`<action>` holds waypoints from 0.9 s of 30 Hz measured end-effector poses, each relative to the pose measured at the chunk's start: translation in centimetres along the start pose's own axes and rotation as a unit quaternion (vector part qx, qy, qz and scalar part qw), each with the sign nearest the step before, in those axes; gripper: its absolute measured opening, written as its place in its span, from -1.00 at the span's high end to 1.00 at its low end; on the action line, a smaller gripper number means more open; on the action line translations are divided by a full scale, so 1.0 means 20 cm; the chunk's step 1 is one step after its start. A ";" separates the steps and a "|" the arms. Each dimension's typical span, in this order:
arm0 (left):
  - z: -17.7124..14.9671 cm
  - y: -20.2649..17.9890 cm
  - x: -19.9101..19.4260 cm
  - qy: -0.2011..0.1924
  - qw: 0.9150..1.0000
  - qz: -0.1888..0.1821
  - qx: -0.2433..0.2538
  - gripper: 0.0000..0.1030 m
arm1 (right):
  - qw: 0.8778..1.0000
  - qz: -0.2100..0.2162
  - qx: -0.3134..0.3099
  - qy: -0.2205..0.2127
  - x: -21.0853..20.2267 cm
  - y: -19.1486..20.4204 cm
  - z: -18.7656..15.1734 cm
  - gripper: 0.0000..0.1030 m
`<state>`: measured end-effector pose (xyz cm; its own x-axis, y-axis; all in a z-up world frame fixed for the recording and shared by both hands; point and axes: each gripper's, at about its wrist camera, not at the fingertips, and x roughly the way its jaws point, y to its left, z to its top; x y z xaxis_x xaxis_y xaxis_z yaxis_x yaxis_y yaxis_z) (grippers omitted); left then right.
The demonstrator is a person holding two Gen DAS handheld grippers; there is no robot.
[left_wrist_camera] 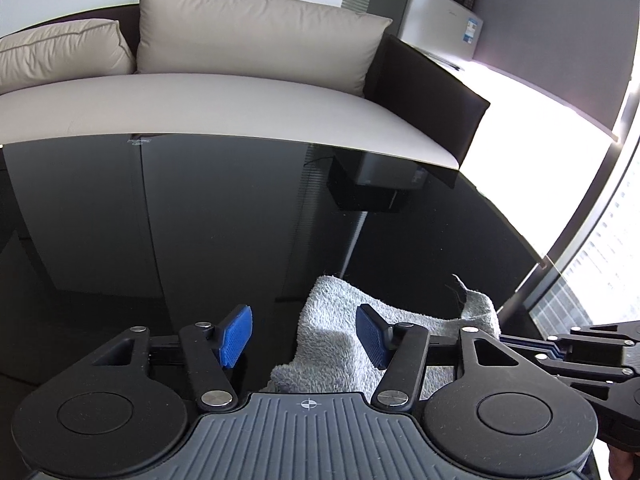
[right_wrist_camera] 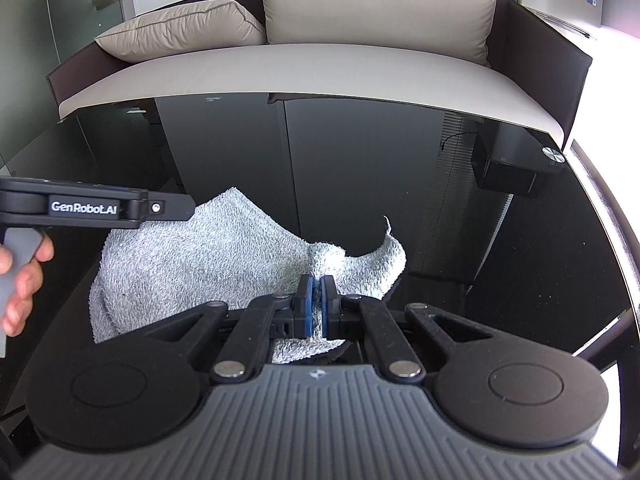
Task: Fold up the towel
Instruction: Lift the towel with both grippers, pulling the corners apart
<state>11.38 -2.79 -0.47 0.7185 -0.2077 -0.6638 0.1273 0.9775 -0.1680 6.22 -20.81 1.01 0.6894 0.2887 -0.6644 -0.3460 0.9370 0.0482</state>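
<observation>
Right gripper (right_wrist_camera: 316, 304) has its blue pads pressed together on a pinch of the towel (right_wrist_camera: 208, 264), gripping the cloth at its near right part; the terry bunches up between the pads and a flap rises beyond them to a pointed corner, which suggests this grip is there to keep that side lifted or anchored while the fold is shaped. Left gripper (left_wrist_camera: 302, 334) stands with its jaws apart and nothing pressed between them: its right pad lies against the near left part of the towel, the left pad hangs over bare bench, so the cloth on this side is free. In the right wrist view the left tool's black body reaches in over the towel's far left edge, held by a person's hand (right_wrist_camera: 20, 280) on its grey handle. The towel lies crumpled on the glossy black bench (right_wrist_camera: 480, 240), near its front, partly doubled over with a thick rounded hump on the left. Judging by this, the fold is under way, not finished. Beyond the bench stands a sofa (right_wrist_camera: 320, 68) with beige cushions, well apart from the work.
</observation>
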 end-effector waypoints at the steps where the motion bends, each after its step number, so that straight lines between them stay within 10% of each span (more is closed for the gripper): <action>1: 0.01 0.00 0.02 0.003 1.000 -0.004 0.001 0.05 | 1.000 0.000 0.001 -0.001 0.00 -0.01 0.00 0.93; 13: -0.02 -0.05 0.12 0.017 0.999 -0.017 0.029 0.82 | 0.996 -0.025 0.066 -0.046 -0.03 -0.24 0.04 0.68; 27: -0.07 -0.03 0.11 0.015 0.999 0.002 0.032 0.91 | 0.996 -0.025 0.083 -0.010 0.15 -0.31 0.04 0.67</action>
<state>11.92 -3.84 -2.85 0.6985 -0.2046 -0.6857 0.1692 0.9783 -0.1196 11.03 -25.60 -0.64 0.7164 0.2430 -0.6540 -0.2015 0.9695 0.1394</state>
